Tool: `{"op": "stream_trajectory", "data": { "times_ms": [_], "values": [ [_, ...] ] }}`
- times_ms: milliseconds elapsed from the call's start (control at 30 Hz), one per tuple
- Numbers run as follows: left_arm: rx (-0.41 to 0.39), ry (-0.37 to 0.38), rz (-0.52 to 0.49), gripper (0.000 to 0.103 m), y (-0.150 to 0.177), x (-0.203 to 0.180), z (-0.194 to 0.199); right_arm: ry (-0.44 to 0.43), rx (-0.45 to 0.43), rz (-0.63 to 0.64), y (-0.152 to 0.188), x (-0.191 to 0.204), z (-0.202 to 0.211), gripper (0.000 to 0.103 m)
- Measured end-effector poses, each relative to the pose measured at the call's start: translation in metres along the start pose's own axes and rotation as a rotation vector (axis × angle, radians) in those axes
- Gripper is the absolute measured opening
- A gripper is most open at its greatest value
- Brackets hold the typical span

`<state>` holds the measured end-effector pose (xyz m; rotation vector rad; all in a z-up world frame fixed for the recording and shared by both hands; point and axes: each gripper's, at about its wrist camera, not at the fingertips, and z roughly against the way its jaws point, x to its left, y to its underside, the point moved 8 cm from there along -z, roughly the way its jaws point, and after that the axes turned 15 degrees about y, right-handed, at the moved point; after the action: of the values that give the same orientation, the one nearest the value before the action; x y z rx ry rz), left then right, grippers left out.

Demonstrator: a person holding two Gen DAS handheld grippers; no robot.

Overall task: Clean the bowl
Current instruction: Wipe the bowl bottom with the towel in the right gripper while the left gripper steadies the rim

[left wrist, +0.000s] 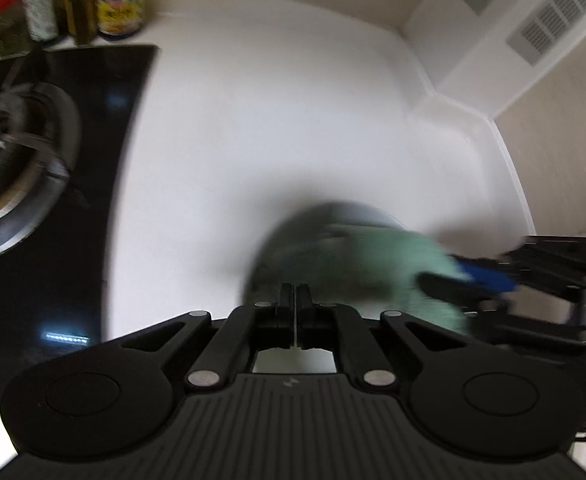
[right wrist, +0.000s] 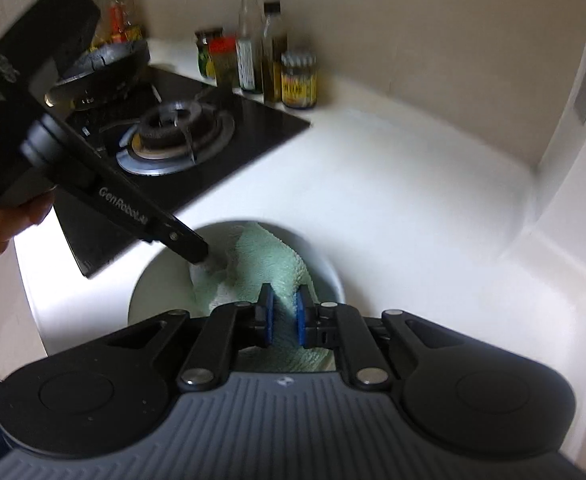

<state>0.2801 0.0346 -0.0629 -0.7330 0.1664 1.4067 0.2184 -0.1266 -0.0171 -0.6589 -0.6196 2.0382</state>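
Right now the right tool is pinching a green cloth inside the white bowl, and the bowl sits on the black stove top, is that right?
Not quite. The bowl sits on the white counter beside the black stove top, not on it; the right wrist view shows this. The right tool does pinch the green cloth inside the white bowl.

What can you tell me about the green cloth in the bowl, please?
The green cloth is a pale mint terry towel with a nubbly pile, bunched and folded rather than spread flat. It lies inside the white bowl on the white counter, covering much of the bowl's inside. The right gripper has its blue-padded jaws shut on a raised fold of it. The left gripper meets its far edge from the upper left, jaws closed; whether it pinches the cloth or the bowl's rim is unclear. The left wrist view shows it blurred.
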Motion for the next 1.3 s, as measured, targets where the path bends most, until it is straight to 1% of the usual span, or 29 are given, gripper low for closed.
{"op": "stream_trajectory", "data": {
  "times_ms": [33, 100, 167, 200, 233, 267, 367, 567, 600, 667, 733, 767, 833, 933, 1067, 1133, 1200, 1233, 1267, 1300],
  "values": [
    [-0.011, -0.017, 0.002, 0.002, -0.002, 0.004, 0.003, 0.011, 0.017, 0.029, -0.001, 0.001, -0.004, 0.009],
    [-0.033, -0.043, 0.007, 0.002, -0.004, 0.012, 0.008, 0.004, 0.058, 0.073, 0.002, 0.007, -0.016, 0.011],
    [-0.038, -0.056, 0.016, 0.002, -0.005, 0.018, 0.008, -0.036, 0.128, 0.109, 0.006, 0.017, -0.035, 0.015],
    [-0.034, -0.062, 0.025, 0.002, -0.005, 0.022, 0.007, -0.048, 0.141, 0.117, 0.006, 0.020, -0.041, 0.016],
    [-0.031, -0.062, 0.030, 0.002, -0.004, 0.027, 0.011, -0.057, 0.155, 0.135, 0.005, 0.023, -0.048, 0.016],
    [-0.024, -0.050, 0.035, 0.001, -0.003, 0.030, 0.011, -0.054, 0.167, 0.154, 0.006, 0.025, -0.055, 0.020],
    [0.001, -0.012, 0.056, 0.000, -0.005, 0.034, 0.004, -0.063, 0.203, 0.198, 0.010, 0.032, -0.075, 0.021],
    [0.013, 0.029, 0.081, 0.000, -0.006, 0.038, 0.008, -0.046, 0.148, 0.228, 0.019, 0.044, -0.081, 0.021],
    [0.011, 0.039, 0.079, 0.000, -0.008, 0.037, 0.011, -0.039, 0.139, 0.245, 0.021, 0.046, -0.079, 0.017],
    [0.011, 0.053, 0.067, 0.000, -0.009, 0.034, 0.013, -0.034, 0.123, 0.287, 0.023, 0.051, -0.075, 0.013],
    [0.034, 0.069, 0.039, 0.000, -0.008, 0.028, 0.011, -0.025, 0.114, 0.336, 0.021, 0.058, -0.079, 0.012],
    [0.040, 0.062, 0.020, 0.000, -0.009, 0.026, 0.009, -0.024, 0.118, 0.358, 0.021, 0.060, -0.079, 0.012],
    [0.053, 0.044, -0.016, 0.000, -0.010, 0.023, 0.006, -0.043, 0.137, 0.354, 0.018, 0.059, -0.079, 0.012],
    [0.092, 0.048, -0.043, 0.000, -0.014, 0.021, 0.001, -0.078, 0.169, 0.307, 0.013, 0.053, -0.083, 0.015],
    [0.178, 0.067, -0.089, 0.002, -0.020, 0.022, -0.008, -0.144, 0.231, 0.231, 0.005, 0.039, -0.086, 0.018],
    [0.224, 0.065, -0.137, 0.002, -0.022, 0.020, -0.013, -0.166, 0.257, 0.201, 0.004, 0.036, -0.087, 0.019],
    [0.276, 0.048, -0.182, 0.004, -0.021, 0.018, -0.022, -0.185, 0.279, 0.171, 0.004, 0.033, -0.088, 0.019],
    [0.289, 0.041, -0.182, 0.004, -0.021, 0.019, -0.025, -0.178, 0.273, 0.184, 0.005, 0.035, -0.088, 0.019],
    [0.298, 0.033, -0.182, 0.004, -0.021, 0.020, -0.030, -0.159, 0.261, 0.223, 0.007, 0.041, -0.088, 0.021],
    [0.306, 0.025, -0.182, 0.003, -0.019, 0.020, -0.035, -0.138, 0.245, 0.262, 0.009, 0.046, -0.088, 0.020]
  ]
}}
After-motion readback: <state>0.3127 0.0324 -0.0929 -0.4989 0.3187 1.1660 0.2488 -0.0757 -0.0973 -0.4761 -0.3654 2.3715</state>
